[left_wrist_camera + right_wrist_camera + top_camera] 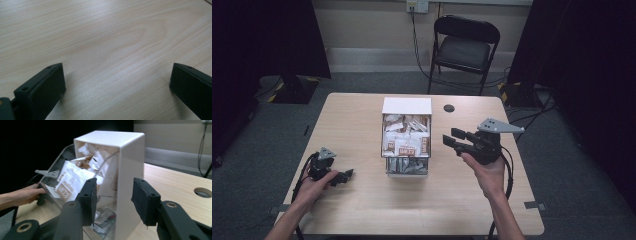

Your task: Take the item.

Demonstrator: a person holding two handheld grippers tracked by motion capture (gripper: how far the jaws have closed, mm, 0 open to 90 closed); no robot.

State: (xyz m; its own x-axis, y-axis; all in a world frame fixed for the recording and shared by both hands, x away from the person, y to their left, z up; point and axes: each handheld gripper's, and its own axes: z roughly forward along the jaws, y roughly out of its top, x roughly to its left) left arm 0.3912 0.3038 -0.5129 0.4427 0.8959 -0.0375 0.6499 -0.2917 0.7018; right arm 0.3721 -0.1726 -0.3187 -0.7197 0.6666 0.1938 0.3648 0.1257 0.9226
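Presently, going left to right in the high view, the left gripper (346, 175) is seen resting on the table (362, 210) with its jaws spread wide and nothing between them, well apart from the dispenser box (407, 137), which lies at its two o'clock. The box of sachets (406, 144) stands upright at the table's middle, its long axis running from twelve to six o'clock. The right gripper (453, 139) is held just beside the box at its three o'clock, jaws half spread and empty, pointed at nine o'clock toward it. The right hand is judged the nearer, so a short reach leftward is called for.
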